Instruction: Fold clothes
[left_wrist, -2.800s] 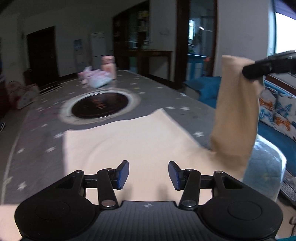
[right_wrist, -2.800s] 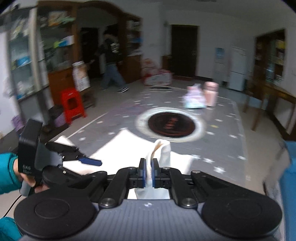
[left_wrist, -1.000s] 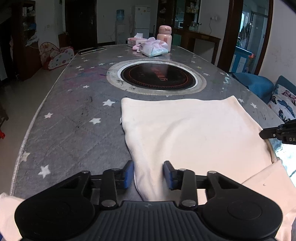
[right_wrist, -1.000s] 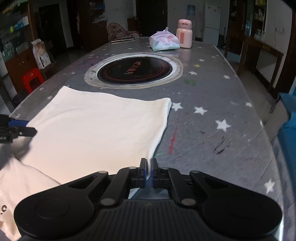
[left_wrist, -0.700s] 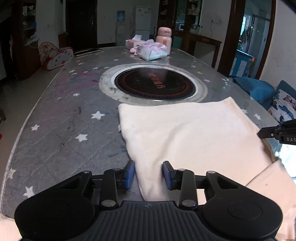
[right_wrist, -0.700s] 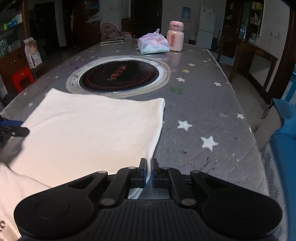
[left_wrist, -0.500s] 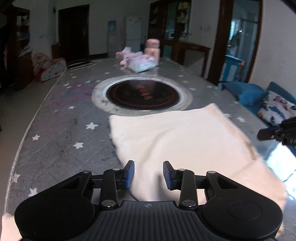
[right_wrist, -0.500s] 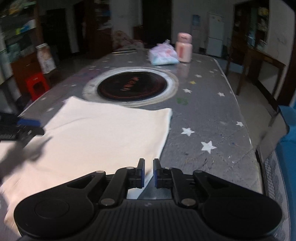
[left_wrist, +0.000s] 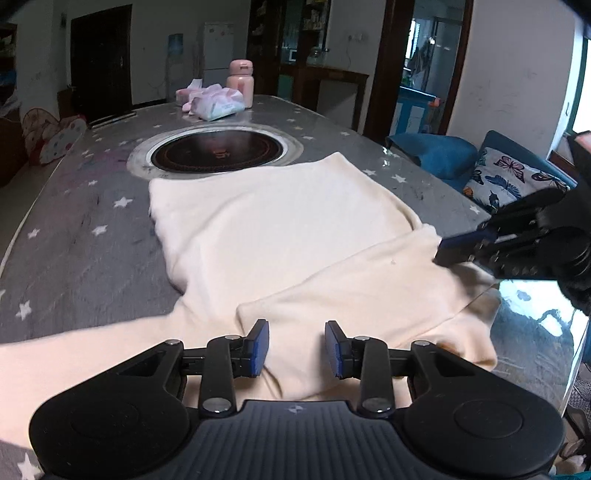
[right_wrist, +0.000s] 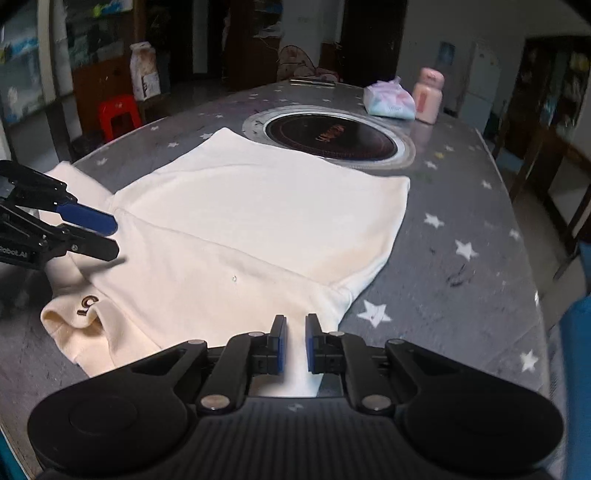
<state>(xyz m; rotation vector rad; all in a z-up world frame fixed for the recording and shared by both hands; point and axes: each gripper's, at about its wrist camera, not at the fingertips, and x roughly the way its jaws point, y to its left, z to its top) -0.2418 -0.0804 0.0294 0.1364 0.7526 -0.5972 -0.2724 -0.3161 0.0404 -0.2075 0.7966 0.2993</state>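
A cream shirt (left_wrist: 288, 221) lies flat on the grey star-patterned table (left_wrist: 81, 251), its near part folded over. One sleeve trails off to the left (left_wrist: 74, 350), and the collar with a small logo (right_wrist: 86, 304) faces the table's near edge. My left gripper (left_wrist: 295, 343) is open just above the folded layer, nothing pinched. My right gripper (right_wrist: 294, 332) stands over the shirt's right edge with its jaws a narrow gap apart; cloth shows in the gap but the pads do not press it. Each gripper appears in the other's view: right gripper (left_wrist: 465, 247), left gripper (right_wrist: 88, 236).
A round black hob (left_wrist: 218, 151) is set into the table beyond the shirt. A tissue pack (left_wrist: 218, 105) and a pink bottle (left_wrist: 241, 83) stand at the far end. A blue sofa with cushions (left_wrist: 509, 177) runs along one side; a red stool (right_wrist: 118, 116) stands on the other.
My right gripper's jaws have parted and let go of the shirt's edge. Both grippers have drawn back toward the near edge, and the folded layer now lies on the table.
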